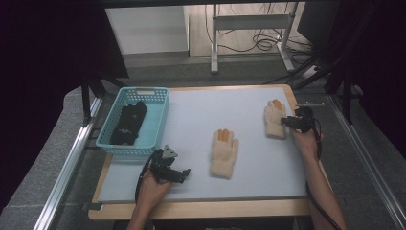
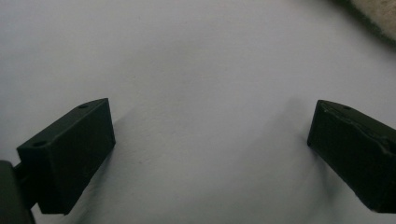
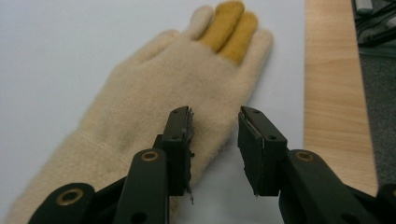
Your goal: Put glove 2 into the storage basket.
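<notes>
Two cream gloves with orange fingertips lie flat on the pale mat (image 1: 201,124). One glove (image 1: 224,153) lies mid-table. The other glove (image 1: 275,120) (image 3: 163,98) lies at the right, fingers pointing away. My right gripper (image 1: 284,120) (image 3: 215,116) is open at this glove's edge, one jaw over its palm, the other over bare mat. My left gripper (image 1: 184,172) (image 2: 210,109) is open wide low over bare mat, left of the middle glove, whose fuzzy edge (image 2: 376,16) shows in the left gripper view's corner.
A light blue basket (image 1: 158,122) at the table's left edge holds black gloves (image 1: 129,122). The wooden table edge (image 3: 331,93) runs close beside the right glove. Desk legs and cables (image 1: 258,43) stand on the floor beyond the table.
</notes>
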The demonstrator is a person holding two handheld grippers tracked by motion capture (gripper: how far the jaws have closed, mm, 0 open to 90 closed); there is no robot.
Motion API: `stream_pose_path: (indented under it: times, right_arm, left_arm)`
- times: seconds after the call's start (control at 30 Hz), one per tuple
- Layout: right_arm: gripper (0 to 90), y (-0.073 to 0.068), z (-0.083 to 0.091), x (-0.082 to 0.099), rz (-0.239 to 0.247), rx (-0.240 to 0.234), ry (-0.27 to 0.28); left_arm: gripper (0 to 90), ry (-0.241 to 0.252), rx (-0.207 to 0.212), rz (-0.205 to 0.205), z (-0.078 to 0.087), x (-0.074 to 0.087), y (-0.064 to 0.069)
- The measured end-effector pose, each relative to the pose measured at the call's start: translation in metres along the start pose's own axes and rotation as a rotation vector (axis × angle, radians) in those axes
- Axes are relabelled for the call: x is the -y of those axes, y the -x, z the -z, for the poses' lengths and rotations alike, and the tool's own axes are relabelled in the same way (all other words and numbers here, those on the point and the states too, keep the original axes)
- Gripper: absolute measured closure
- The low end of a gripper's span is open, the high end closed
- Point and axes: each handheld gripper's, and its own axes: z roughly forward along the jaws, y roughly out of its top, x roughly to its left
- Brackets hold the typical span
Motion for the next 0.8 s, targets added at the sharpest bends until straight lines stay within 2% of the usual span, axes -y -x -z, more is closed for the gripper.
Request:
stream_pose_path:
  times: [0.07,0.13,0.17,0.3,0.4,0.57,0.8]
  right_arm:
    - [72.3,-0.002,-0.004,0.004,-0.003,-0.004,-0.012]
    - [84.0,-0.001,-0.004,0.006,-0.041,-0.046,-0.002]
    - [85.7,-0.001,-0.005,0.006,-0.047,-0.058,0.000]
    - [87.4,-0.008,0.000,0.004,0.003,-0.034,-0.006]
    - [87.6,-0.012,0.010,0.002,0.014,-0.056,0.024]
    - [87.7,-0.027,0.033,-0.003,0.056,-0.100,0.055]
    - [87.6,-0.040,0.071,-0.013,0.132,-0.100,0.072]
  left_arm:
    - [1.2,0.000,0.000,0.000,0.000,0.000,0.000]
    - [1.2,0.000,0.000,0.000,0.000,0.000,0.000]
    - [1.2,0.000,0.000,0.000,0.000,0.000,0.000]
    - [1.2,0.002,0.000,0.002,0.000,0.000,0.000]
    - [1.2,0.000,0.000,0.000,0.000,0.000,0.000]
    - [1.2,0.000,0.000,0.000,0.000,0.000,0.000]
    - [1.2,0.002,0.000,0.003,0.000,0.000,0.000]
